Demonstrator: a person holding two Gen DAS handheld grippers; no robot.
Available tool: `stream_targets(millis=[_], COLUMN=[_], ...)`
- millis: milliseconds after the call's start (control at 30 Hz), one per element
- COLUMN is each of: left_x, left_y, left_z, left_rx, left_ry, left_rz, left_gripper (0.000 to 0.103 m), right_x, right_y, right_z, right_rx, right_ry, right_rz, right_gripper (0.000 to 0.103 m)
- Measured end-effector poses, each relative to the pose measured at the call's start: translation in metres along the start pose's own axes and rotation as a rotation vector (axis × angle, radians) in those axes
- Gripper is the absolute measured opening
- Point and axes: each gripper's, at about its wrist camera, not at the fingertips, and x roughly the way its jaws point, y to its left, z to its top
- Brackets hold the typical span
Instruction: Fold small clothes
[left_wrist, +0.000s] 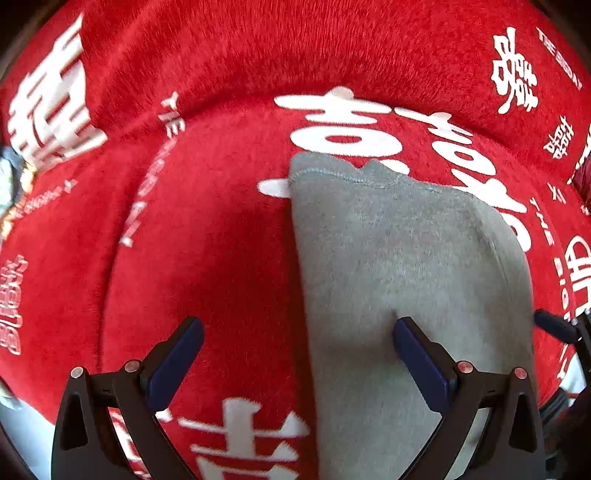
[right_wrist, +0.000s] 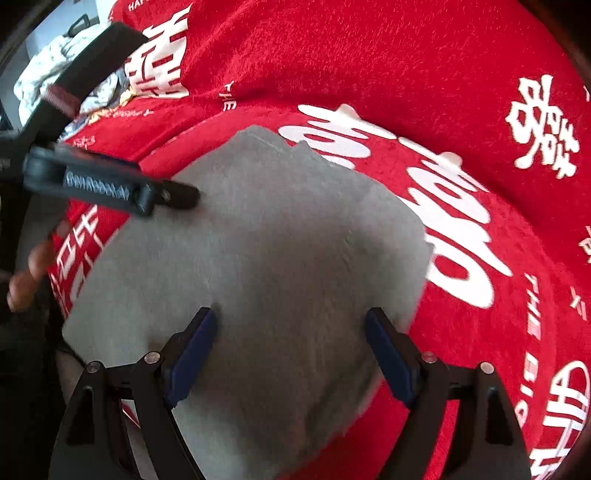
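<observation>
A grey folded garment (left_wrist: 406, 258) lies flat on a red fleece blanket (left_wrist: 207, 258) printed with white characters. My left gripper (left_wrist: 299, 332) hangs open just above the garment's left edge, with one finger over the red blanket, the other over the grey cloth, and nothing pinched. In the right wrist view the same garment (right_wrist: 280, 240) fills the middle, and my right gripper (right_wrist: 291, 321) stands open above its near part, jaws wide and empty. The left gripper's finger (right_wrist: 177, 194) reaches in from the left over the garment's far-left edge, and a person's hand (right_wrist: 29, 273) shows below it.
The red blanket (right_wrist: 369, 55) rises in a fold behind the garment. A heap of pale clothes (right_wrist: 48, 62) lies at the far left beyond the blanket, crossed by a dark strap (right_wrist: 92, 62). The right gripper's fingertip (left_wrist: 554, 325) shows at the right edge.
</observation>
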Motion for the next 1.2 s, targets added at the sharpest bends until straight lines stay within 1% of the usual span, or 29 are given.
stream_targets(millis=[67,100,167,267,333,400,467,500,600,767,867,967,1067,1133,1200], left_x=[-0.015,-0.019,-0.027,-0.030,-0.027,-0.021,-0.019,-0.018,-0.016,-0.019,-0.021,-0.026,-0.034,-0.042,-0.049], left_y=[-0.001,-0.001,-0.003,-0.008,-0.012,-0.014,-0.010,-0.008,-0.003,-0.003,0.002,0.004,0.003,-0.003,-0.008], left_z=[-0.009,-0.013,-0.022,-0.035,-0.044,-0.050,-0.053,-0.052,-0.053,-0.060,-0.065,-0.070,-0.074,-0.075,-0.075], left_rx=[0.028,0.033,0.040,0.047,0.061,0.068,0.048,0.037,0.023,0.039,0.040,0.051,0.072,0.096,0.117], left_ry=[-0.028,-0.033,-0.043,-0.037,-0.029,-0.018,-0.021,-0.017,-0.010,-0.016,-0.009,-0.014,-0.022,-0.041,-0.060], left_rz=[0.006,-0.001,-0.023,-0.041,-0.038,-0.028,-0.053,-0.068,-0.090,-0.087,-0.087,-0.058,-0.024,-0.006,-0.006], left_gripper=[0.103,0.103,0.103,0.103,0.103,0.103,0.103,0.103,0.103,0.103,0.103,0.103,0.103,0.103,0.103], right_x=[-0.009,-0.015,-0.027,-0.037,-0.035,-0.025,-0.011,-0.006,-0.003,-0.010,-0.014,-0.019,-0.020,-0.025,-0.034], right_y=[-0.004,-0.003,0.003,0.022,0.036,0.049,0.055,0.056,0.054,0.050,0.053,0.053,0.045,0.039,0.036], right_z=[-0.006,-0.008,-0.009,-0.004,-0.003,-0.005,-0.010,-0.013,-0.021,-0.031,-0.039,-0.047,-0.051,-0.052,-0.051], right_rx=[0.018,0.019,0.005,-0.048,-0.096,-0.125,-0.133,-0.137,-0.148,-0.171,-0.201,-0.215,-0.186,-0.160,-0.140], right_ry=[0.013,0.001,-0.033,-0.070,-0.072,-0.051,-0.018,-0.007,-0.020,-0.014,-0.014,0.010,0.063,0.077,0.074], right_rz=[-0.018,-0.031,-0.029,-0.023,-0.009,-0.002,0.016,0.008,-0.007,-0.022,-0.050,-0.077,-0.094,-0.106,-0.130], right_gripper=[0.085,0.085,0.085,0.085,0.085,0.085,0.085,0.085,0.085,0.085,0.085,0.085,0.085,0.085,0.085])
